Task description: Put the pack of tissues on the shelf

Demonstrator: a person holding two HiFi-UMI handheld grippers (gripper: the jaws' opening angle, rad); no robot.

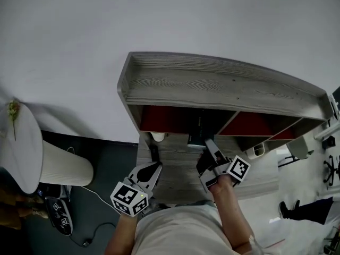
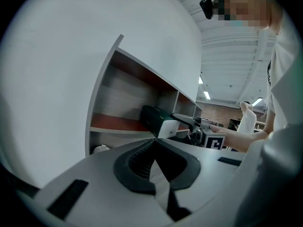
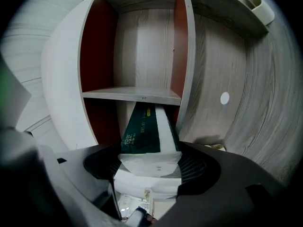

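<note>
The pack of tissues (image 3: pixel 146 135), dark green with white sides, lies lengthwise between the pads of my right gripper (image 3: pixel 149 168), which is shut on its near end. Its far end reaches into a compartment of the grey wooden shelf (image 3: pixel 132 94) with red inner walls. In the head view the pack (image 1: pixel 197 136) is at the shelf's (image 1: pixel 223 84) middle opening, with the right gripper (image 1: pixel 209 149) just behind it. My left gripper (image 1: pixel 155 168) hovers lower left, shut and empty. In the left gripper view, its own gripper (image 2: pixel 154 144) points at the pack (image 2: pixel 159 122).
A small white cup (image 1: pixel 158 136) sits in the shelf left of the pack, and a pale container (image 1: pixel 258 149) to the right. A white round table (image 1: pixel 21 142) and ribbed white bin (image 1: pixel 66 164) stand at the left. A person (image 1: pixel 297 209) stands far right.
</note>
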